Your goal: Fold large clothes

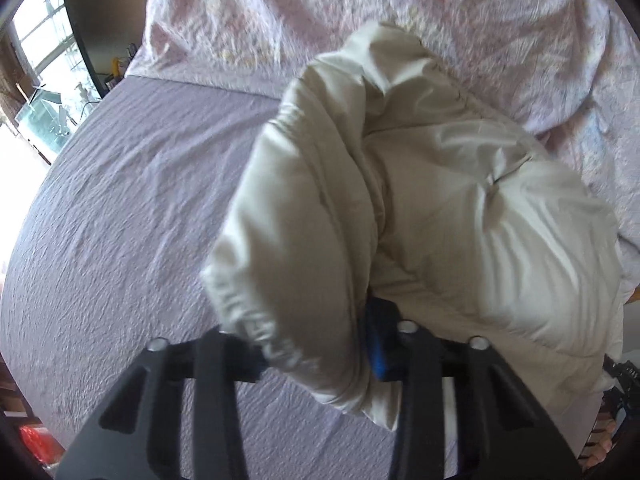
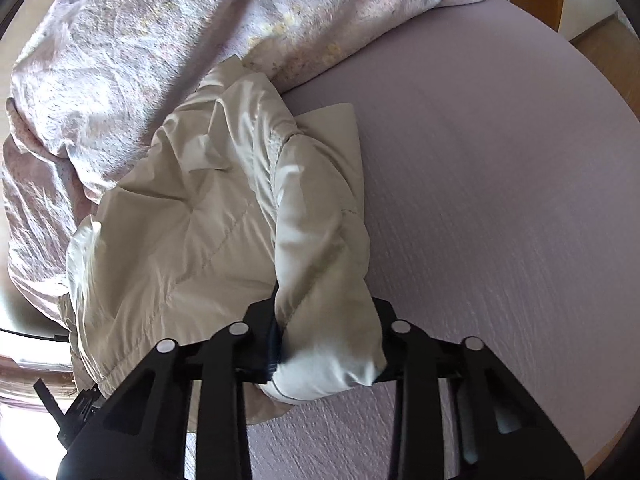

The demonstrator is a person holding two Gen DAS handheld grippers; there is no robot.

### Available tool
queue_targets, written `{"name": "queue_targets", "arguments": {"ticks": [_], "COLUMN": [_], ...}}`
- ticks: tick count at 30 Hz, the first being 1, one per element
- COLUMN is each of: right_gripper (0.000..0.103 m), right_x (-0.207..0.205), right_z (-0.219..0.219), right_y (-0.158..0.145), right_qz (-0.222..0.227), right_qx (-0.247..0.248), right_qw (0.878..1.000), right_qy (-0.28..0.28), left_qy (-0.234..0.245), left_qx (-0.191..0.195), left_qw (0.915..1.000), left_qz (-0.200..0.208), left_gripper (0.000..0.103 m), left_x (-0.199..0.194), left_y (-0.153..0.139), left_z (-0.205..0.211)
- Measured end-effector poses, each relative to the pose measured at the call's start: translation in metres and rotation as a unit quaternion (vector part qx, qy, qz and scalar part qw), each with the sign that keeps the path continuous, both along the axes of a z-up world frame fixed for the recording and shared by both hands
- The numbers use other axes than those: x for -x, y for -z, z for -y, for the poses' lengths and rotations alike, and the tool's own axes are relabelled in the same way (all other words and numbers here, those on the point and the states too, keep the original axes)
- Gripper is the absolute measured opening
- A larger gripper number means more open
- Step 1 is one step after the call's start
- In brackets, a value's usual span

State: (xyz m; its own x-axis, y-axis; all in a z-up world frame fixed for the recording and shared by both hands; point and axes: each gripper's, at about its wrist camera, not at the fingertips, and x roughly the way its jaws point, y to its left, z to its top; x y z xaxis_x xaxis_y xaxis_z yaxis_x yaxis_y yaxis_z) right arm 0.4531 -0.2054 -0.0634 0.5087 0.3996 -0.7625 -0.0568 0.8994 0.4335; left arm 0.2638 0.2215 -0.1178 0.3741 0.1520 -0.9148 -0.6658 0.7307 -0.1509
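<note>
The left claw (image 1: 316,354) is clamped on a bunched fold of the cream jacket (image 1: 420,200), fingers closed into the fabric. The right claw (image 2: 328,354) likewise pinches a thick fold of that jacket, holding it above the bed.

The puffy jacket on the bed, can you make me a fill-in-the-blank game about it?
1. The jacket is the colour ____.
2. The left gripper and right gripper are each shut on a ____ of the jacket.
3. The jacket lies on a bed sheet coloured ____.
4. Beyond the jacket lies a crumpled, pinkish ____.

Missing words: cream; sleeve; purple; duvet
</note>
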Motion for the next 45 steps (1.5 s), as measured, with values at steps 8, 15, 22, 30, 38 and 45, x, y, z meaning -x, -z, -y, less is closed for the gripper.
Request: {"name": "queue_targets", "arguments": {"ticks": [8, 15, 22, 30, 38, 45], "right_gripper": [0.028, 0.028, 0.028, 0.038, 0.062, 0.061], "right_x": [0.018, 0.061, 0.096, 0.122, 0.133, 0.135], "right_z": [-0.007, -0.004, 0.003, 0.004, 0.001, -0.074], "right_y": [-0.002, 0.016, 0.027, 0.024, -0.023, -0.038], "right_qz": [-0.004, -0.010, -0.012, 0.020, 0.095, 0.110], "right_qx": [-0.003, -0.026, -0.030, 0.030, 0.100, 0.094], "right_qw": [1.000, 0.999, 0.999, 0.999, 0.990, 0.984], "right_qy": [-0.008, -0.015, -0.015, -0.020, -0.002, -0.106], "left_qy": [-0.006, 0.002, 0.015, 0.014, 0.011, 0.011], "left_qx": [-0.005, 0.004, 0.002, -0.004, 0.000, 0.007], "left_qw": [0.9998, 0.9998, 0.9998, 0.9999, 0.9999, 0.9998], "left_qz": [0.017, 0.018, 0.010, 0.000, -0.011, -0.017], "left_gripper": [0.028, 0.028, 0.029, 0.035, 0.069, 0.077], "left_x": [0.027, 0.081, 0.120, 0.136, 0.135, 0.130], "left_y": [-0.020, -0.021, -0.021, -0.020, -0.015, -0.012], "left_z": [0.002, 0.001, -0.003, 0.001, 0.002, 0.001]}}
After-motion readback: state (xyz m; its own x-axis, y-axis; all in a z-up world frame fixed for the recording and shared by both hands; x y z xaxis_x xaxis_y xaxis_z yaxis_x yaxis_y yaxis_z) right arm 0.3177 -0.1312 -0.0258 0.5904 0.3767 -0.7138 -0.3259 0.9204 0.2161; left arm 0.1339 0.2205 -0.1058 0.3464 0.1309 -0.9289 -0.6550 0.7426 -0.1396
